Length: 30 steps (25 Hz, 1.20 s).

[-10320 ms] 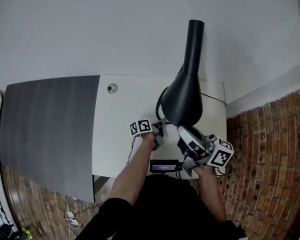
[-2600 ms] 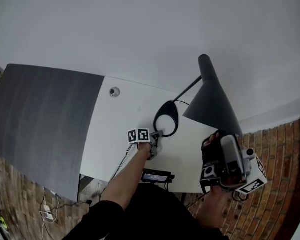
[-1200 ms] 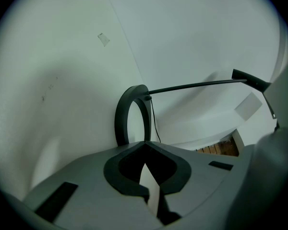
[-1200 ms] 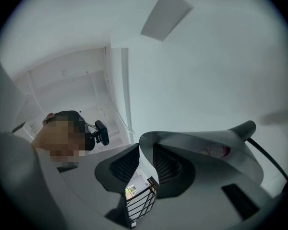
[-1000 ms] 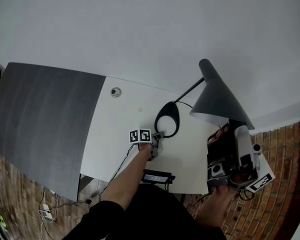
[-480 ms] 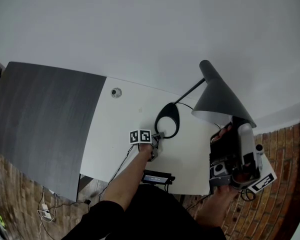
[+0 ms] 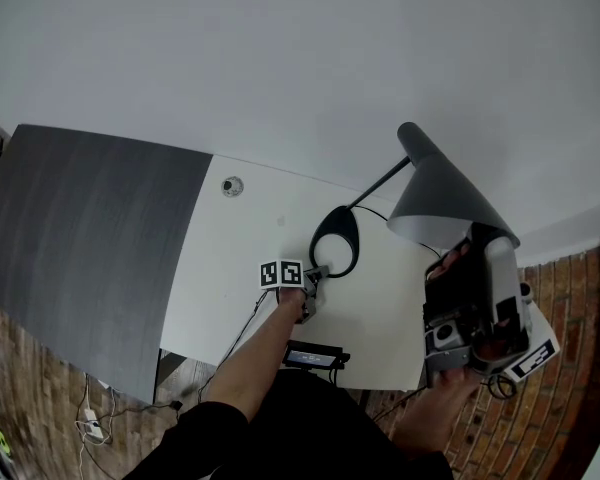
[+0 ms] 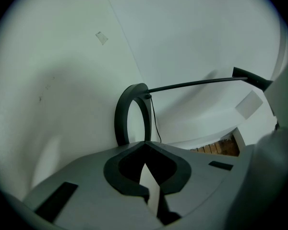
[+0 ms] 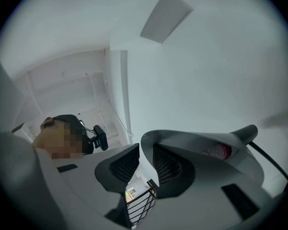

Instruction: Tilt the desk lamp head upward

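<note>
Your right gripper (image 7: pixel 460 261) (image 9: pixel 145 161) is raised over the right end of the desk (image 7: pixel 242 258). Its fingers pinch the rim of the lamp head (image 7: pixel 442 200) (image 9: pixel 197 140), one finger inside the shade and one outside. Only the right gripper view confirms this grip and shows the reddish bulb (image 9: pixel 217 151) within. The head view gives just the grey tilted cone, its pale mouth facing near. Your left gripper (image 7: pixel 317 271) (image 8: pixel 145 145) sits low on the desk, fingers pressed together, tips at the near rim of the ring-shaped lamp base (image 7: pixel 337 211) (image 8: pixel 120 121). The left gripper view adds the thin cord (image 8: pixel 153 121) at the ring's far rim, below the slanting stem (image 8: pixel 197 84)
</note>
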{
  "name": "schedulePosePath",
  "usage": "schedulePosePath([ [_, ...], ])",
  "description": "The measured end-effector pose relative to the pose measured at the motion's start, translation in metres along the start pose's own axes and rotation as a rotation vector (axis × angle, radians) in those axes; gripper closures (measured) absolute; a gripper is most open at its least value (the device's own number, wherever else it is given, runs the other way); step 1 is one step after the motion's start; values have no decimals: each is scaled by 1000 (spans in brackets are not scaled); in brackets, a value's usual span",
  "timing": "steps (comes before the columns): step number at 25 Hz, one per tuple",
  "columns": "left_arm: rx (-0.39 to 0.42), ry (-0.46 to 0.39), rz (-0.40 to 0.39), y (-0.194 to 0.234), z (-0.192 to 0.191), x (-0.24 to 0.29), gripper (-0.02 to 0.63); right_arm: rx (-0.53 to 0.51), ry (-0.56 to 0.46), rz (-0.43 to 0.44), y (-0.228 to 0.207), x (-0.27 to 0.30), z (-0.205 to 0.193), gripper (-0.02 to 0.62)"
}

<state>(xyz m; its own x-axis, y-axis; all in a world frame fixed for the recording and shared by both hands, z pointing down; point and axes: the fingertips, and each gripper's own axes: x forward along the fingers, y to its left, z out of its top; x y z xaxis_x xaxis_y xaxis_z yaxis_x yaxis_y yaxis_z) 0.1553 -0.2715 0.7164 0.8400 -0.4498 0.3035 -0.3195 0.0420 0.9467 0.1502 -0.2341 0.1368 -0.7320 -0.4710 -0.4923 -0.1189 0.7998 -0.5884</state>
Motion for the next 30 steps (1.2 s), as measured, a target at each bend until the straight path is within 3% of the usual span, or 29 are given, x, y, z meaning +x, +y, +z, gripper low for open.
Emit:
schedulePosePath([
  [23,10,12,7,-1,-1,1,597,66,-43,-36,-3,9,13,503],
  [30,5,16,10,0,-1,2,597,37,-35,-28,-3,7,9,503],
])
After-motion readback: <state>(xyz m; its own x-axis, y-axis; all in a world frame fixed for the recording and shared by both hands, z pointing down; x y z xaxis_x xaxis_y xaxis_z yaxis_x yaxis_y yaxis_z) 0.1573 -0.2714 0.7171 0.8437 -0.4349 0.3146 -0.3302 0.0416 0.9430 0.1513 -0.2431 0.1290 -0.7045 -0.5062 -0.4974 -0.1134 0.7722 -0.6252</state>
